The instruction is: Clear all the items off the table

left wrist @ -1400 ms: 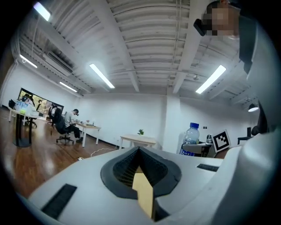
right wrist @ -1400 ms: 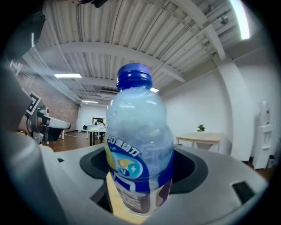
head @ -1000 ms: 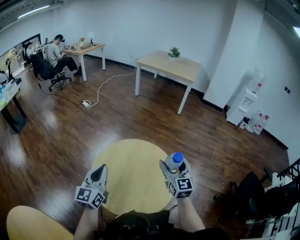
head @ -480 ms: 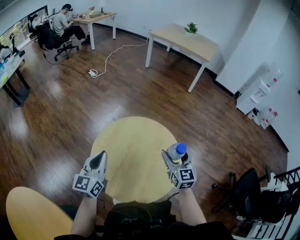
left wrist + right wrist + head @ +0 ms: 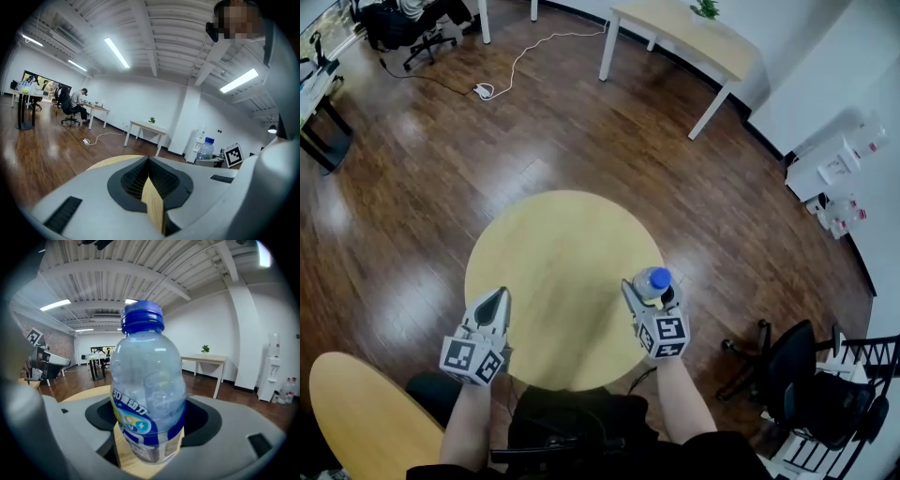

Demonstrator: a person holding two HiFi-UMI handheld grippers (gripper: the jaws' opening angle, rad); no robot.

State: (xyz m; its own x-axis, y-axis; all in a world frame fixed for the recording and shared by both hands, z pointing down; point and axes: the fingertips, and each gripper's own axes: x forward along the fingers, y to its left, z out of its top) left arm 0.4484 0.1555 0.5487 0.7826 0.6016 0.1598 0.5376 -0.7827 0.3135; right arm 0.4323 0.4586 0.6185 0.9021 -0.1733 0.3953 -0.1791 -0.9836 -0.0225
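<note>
A clear plastic bottle [image 5: 654, 280] with a blue cap and a blue-and-yellow label stands upright between the jaws of my right gripper [image 5: 647, 292], which is shut on it over the right edge of the round yellow table [image 5: 553, 248]. In the right gripper view the bottle [image 5: 147, 394] fills the middle, with both pads against its lower body. My left gripper [image 5: 494, 300] is over the table's near left edge, its jaws closed to a point with nothing in them. In the left gripper view its tips [image 5: 149, 161] meet, and the bottle [image 5: 205, 149] shows at the right.
A second round yellow surface [image 5: 356, 422] lies at the lower left. A black office chair [image 5: 802, 375] stands to the right. Farther off are a rectangular wooden table [image 5: 698, 33], a white water dispenser [image 5: 830, 164] and a cable [image 5: 520, 61] on the dark wood floor.
The head view has tipped downward, so the round table sits higher and fuller in the picture. Both grippers keep their places over its near edge, and the bottle stays in the right one.
</note>
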